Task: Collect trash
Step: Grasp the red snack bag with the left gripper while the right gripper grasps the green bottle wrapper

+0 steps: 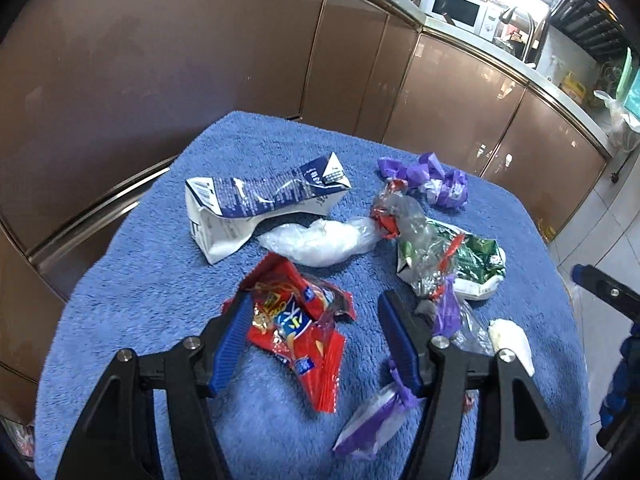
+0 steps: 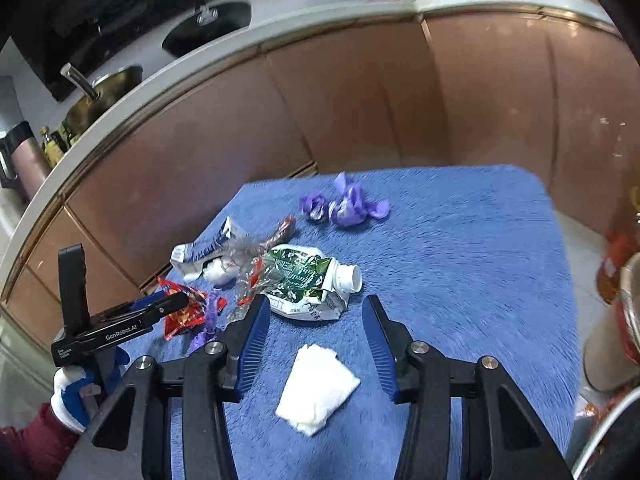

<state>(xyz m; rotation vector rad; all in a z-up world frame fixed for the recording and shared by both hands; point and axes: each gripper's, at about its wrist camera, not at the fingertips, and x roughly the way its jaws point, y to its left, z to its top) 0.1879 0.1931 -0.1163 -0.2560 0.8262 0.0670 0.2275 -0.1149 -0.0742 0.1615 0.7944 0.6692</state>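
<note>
Trash lies on a blue towel [image 1: 140, 280]. My left gripper [image 1: 316, 312] is open, its jaws on either side of a crumpled red snack wrapper [image 1: 296, 332]. Beyond it lie a crushed blue-and-white carton [image 1: 256, 204], a white plastic bag [image 1: 320, 240], a clear wrapper with red bits [image 1: 404, 216], a green-and-white carton [image 1: 476, 264], and purple wrappers [image 1: 436, 180]. My right gripper [image 2: 316, 316] is open above a folded white tissue [image 2: 316, 388], with the green carton [image 2: 308, 284] just ahead. The left gripper [image 2: 160, 308] shows at the left of the right wrist view.
Brown kitchen cabinets [image 1: 200, 60] curve behind the towel, with a countertop and microwave [image 1: 456, 8] above. A purple-and-white wrapper [image 1: 376, 420] and the white tissue [image 1: 512, 340] lie near my left gripper. A container with a metal rim [image 2: 624, 320] stands at the right edge.
</note>
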